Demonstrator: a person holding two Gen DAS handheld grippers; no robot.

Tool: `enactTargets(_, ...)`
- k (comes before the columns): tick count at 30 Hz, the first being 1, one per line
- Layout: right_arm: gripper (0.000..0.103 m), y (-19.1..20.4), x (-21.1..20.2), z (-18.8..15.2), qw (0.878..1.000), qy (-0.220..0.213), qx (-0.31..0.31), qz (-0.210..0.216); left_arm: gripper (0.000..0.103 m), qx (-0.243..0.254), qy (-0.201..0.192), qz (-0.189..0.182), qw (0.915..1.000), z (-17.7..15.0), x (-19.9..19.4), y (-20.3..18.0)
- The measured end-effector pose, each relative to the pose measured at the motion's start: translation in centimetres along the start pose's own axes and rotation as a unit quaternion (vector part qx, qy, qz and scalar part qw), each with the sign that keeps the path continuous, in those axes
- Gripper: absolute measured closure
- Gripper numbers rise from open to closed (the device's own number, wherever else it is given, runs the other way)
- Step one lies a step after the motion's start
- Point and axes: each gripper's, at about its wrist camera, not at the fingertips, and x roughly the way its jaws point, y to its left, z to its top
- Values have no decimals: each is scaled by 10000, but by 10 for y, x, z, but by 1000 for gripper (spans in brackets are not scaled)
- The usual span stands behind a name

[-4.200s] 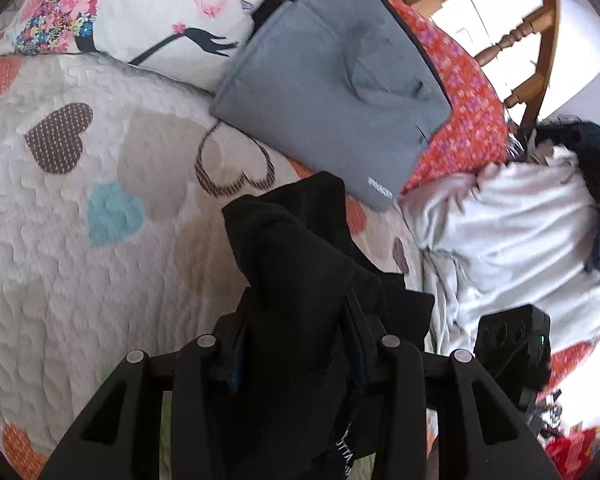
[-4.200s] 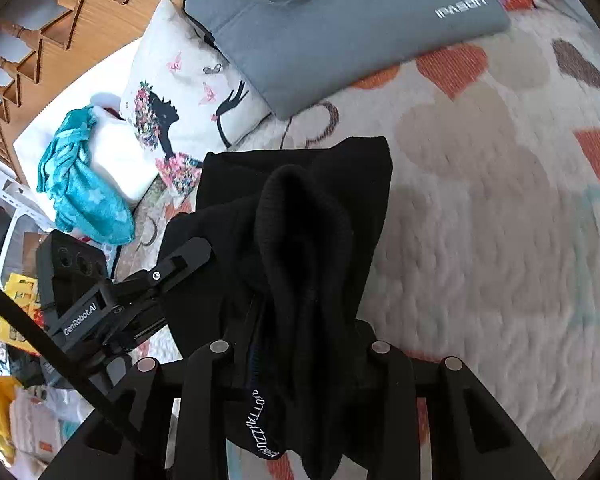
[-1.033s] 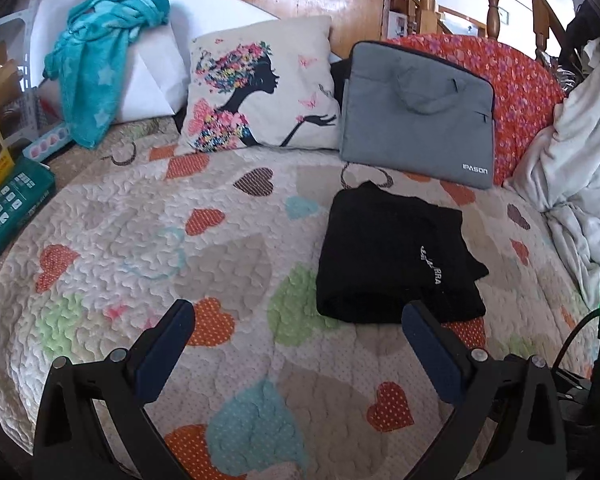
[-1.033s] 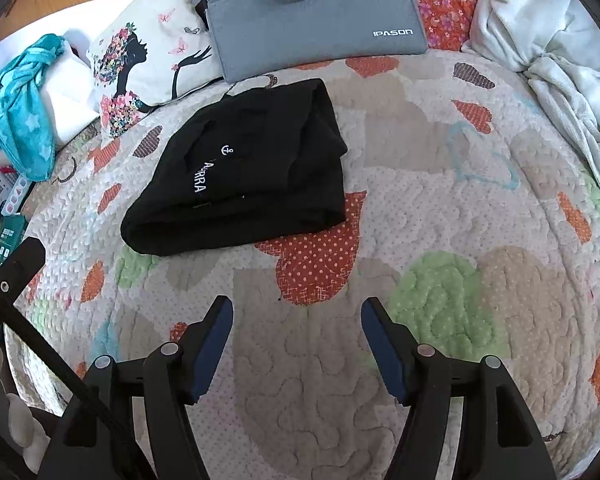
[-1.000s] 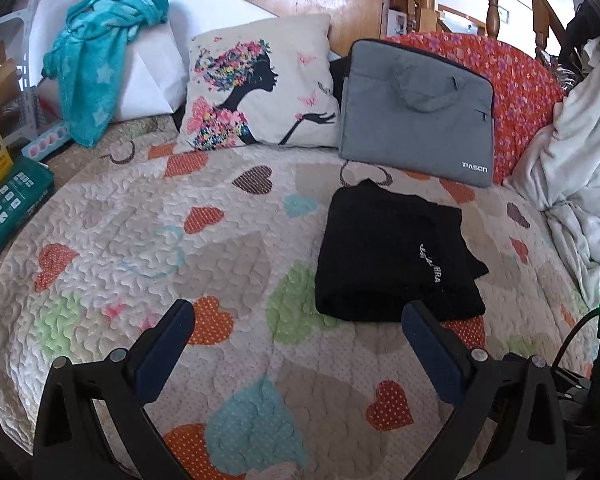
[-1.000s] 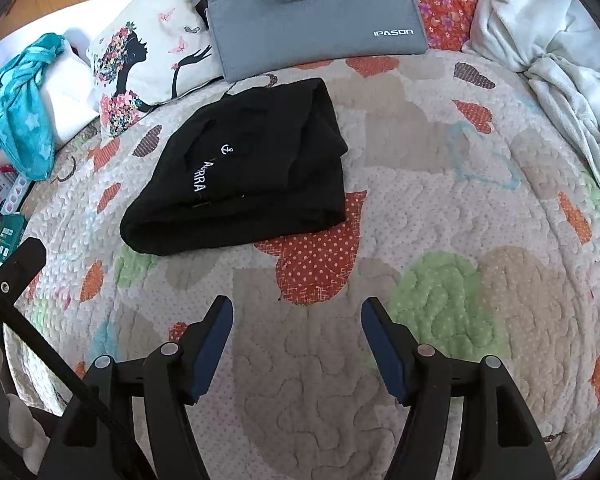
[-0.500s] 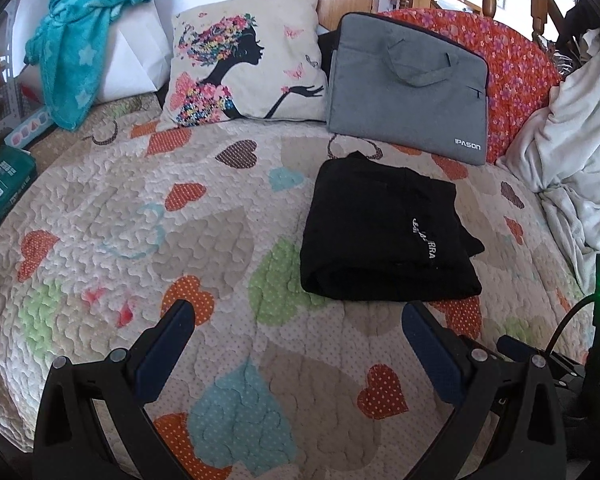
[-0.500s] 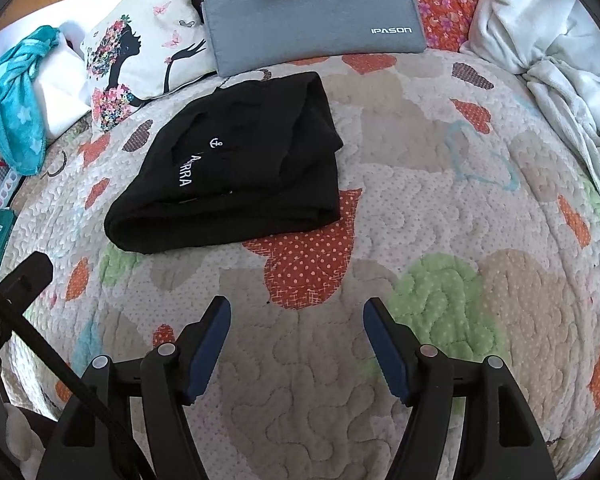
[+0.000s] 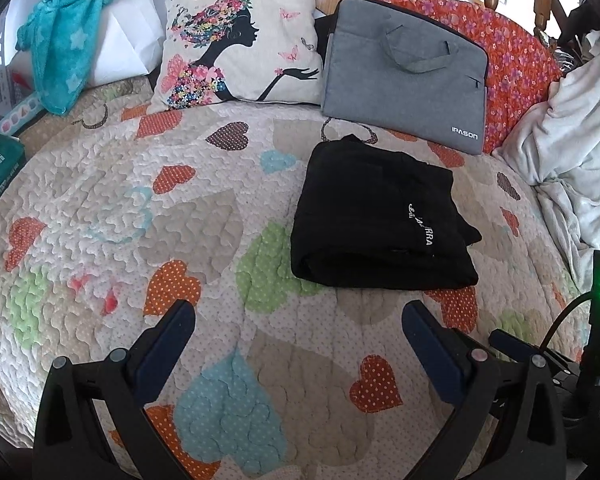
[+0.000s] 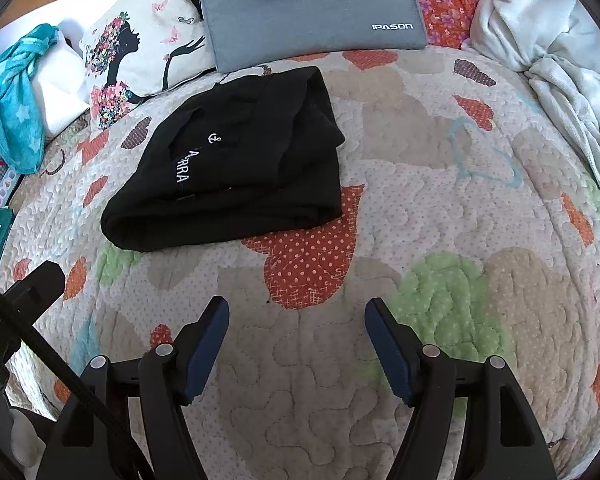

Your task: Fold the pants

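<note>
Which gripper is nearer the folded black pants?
Roughly level; the left, if either. The left gripper sits open just short of the pants, which lie ahead-right. The right gripper is open too, pants ahead-left.

Matt black cloth pants (image 9: 376,216) on a stitched, quilted bedspread (image 9: 204,216).

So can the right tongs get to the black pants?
Probably yes. The right tongs are open, and only bare quilt lies between them and the folded black pants.
</note>
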Motion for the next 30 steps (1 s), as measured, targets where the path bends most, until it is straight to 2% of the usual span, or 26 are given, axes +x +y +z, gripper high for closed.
enactTargets(30, 25, -1, 5, 1, 10000, 10, -54, -52, 0, -127, 337, -146, 9992, -3, 13, 5)
